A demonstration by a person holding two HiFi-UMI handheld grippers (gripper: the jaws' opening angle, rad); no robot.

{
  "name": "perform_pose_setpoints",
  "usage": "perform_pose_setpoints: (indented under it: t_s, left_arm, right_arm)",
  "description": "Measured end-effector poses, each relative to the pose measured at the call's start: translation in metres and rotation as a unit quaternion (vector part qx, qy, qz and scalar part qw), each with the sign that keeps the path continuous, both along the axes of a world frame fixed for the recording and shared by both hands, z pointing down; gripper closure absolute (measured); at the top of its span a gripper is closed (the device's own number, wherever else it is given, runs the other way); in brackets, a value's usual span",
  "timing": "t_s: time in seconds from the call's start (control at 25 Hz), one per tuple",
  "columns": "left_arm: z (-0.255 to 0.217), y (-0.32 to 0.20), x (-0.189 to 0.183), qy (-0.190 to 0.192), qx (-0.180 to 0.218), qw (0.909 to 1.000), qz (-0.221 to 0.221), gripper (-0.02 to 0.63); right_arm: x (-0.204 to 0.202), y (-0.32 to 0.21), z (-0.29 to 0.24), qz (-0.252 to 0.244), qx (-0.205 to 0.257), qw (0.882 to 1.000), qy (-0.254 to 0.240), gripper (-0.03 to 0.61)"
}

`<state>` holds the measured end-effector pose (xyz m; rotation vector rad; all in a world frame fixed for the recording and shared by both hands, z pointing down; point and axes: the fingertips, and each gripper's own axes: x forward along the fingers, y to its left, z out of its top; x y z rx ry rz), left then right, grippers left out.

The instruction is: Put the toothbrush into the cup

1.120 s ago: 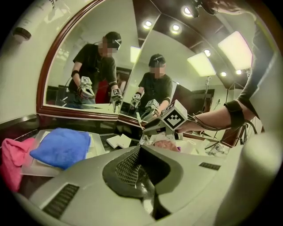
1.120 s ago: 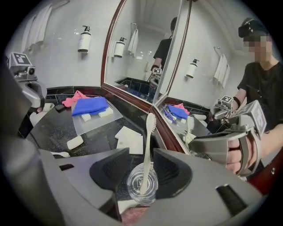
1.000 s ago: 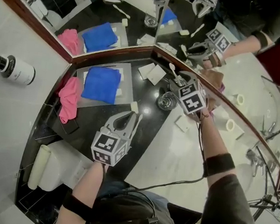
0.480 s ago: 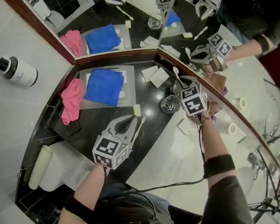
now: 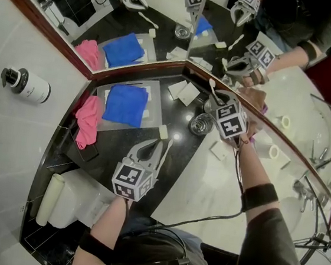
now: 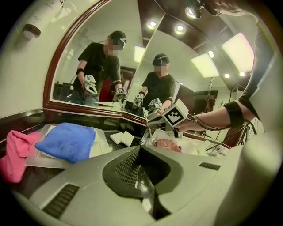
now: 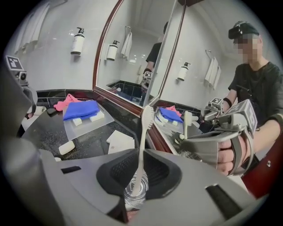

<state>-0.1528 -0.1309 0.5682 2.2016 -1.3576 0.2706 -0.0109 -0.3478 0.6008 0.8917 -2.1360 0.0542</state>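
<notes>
A white toothbrush stands nearly upright, bristles up, with its lower end inside a clear glass cup on the black counter. My right gripper hangs right over the cup. Its jaws have just been closing and now grip the handle between them. In the head view the brush head pokes up beyond the right gripper, and the cup sits just below it. My left gripper hovers over the counter's near part, shut and empty.
A blue cloth lies on a clear tray with a pink cloth to its left. A soap bar lies by the left gripper's tips. White packets sit near the mirror corner. A rolled towel lies front left.
Only the head view has drifted a little; both grippers, the toothbrush and the cup keep their places.
</notes>
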Motion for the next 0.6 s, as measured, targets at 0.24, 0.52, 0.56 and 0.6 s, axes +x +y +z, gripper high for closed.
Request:
perform_pose_setpoints:
  t_s: [0.24, 0.52, 0.56, 0.6]
  left_arm:
    - [-0.010, 0.001, 0.002, 0.001, 0.009, 1.0000, 0.001, 0.614]
    - [-0.031, 0.009, 0.011, -0.003, 0.024, 0.9997, 0.011, 0.614]
    - [-0.034, 0.010, 0.012, -0.004, 0.026, 0.9996, 0.012, 0.614]
    - [-0.037, 0.012, 0.013, -0.005, 0.028, 0.9995, 0.014, 0.614]
  right_arm:
    - [0.007, 0.002, -0.032, 0.015, 0.025, 0.999, -0.020, 0.522]
    - [0.027, 0.013, -0.079, 0.043, 0.050, 0.996, -0.053, 0.522]
    - [0.031, 0.016, -0.086, 0.048, 0.052, 0.996, -0.059, 0.522]
    - [0.034, 0.019, -0.092, 0.054, 0.053, 0.995, -0.066, 0.521]
